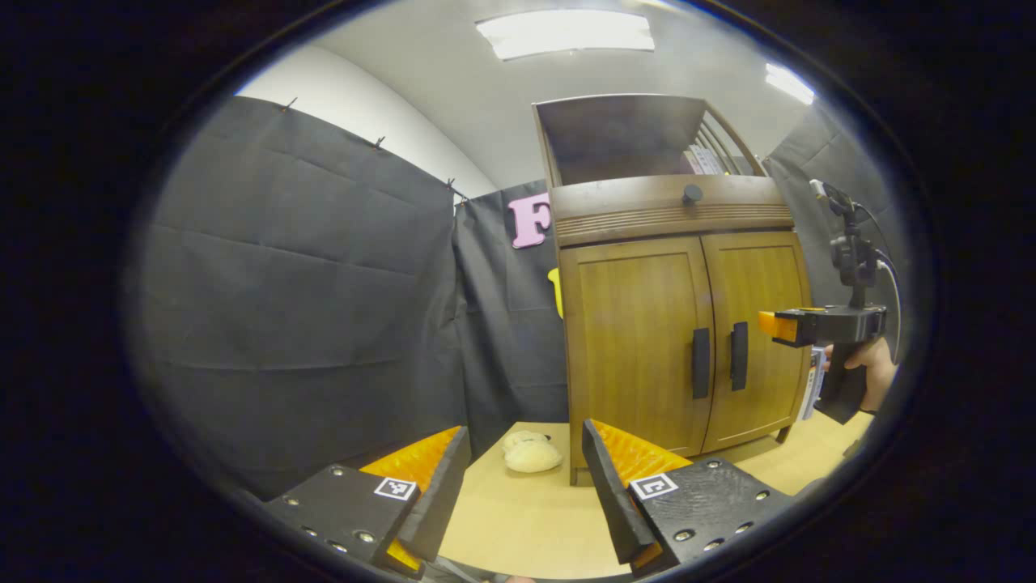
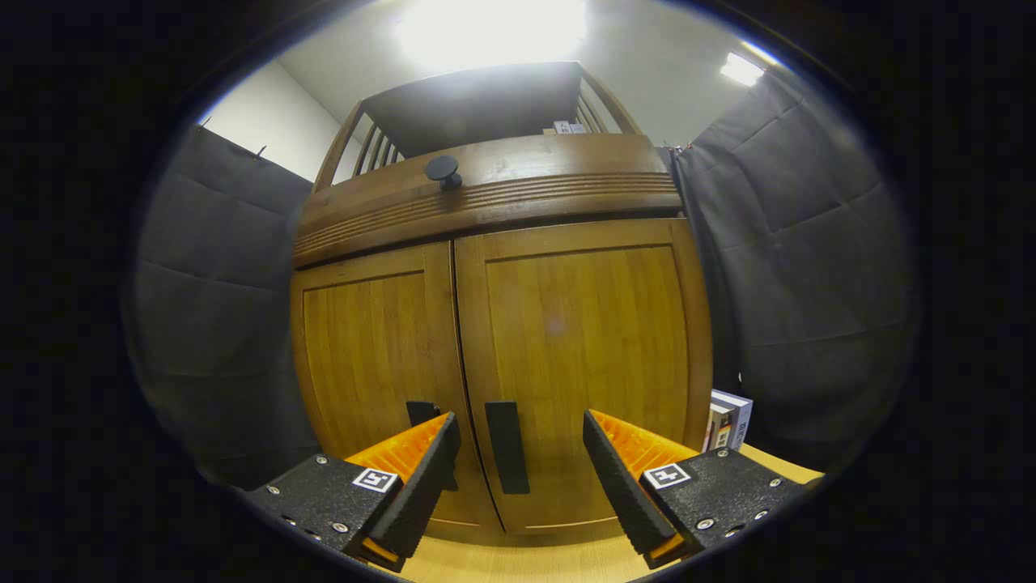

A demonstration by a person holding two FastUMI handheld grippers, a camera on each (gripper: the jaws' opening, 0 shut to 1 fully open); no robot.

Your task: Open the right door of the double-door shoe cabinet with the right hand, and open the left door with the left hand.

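Wide apart, my right gripper [image 2: 518, 470] faces the right door's handle [image 2: 507, 447]; rigid bar, light hinged swing, I expect.

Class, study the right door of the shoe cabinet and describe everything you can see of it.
The right door is a brown wooden panel with a raised frame around a flat inset, its grain running up and down. It is shut, flush beside the left door. A black upright bar handle sits near its inner edge. Nothing touches it: the right gripper is open in front of the handle, fingers either side, not yet gripping.
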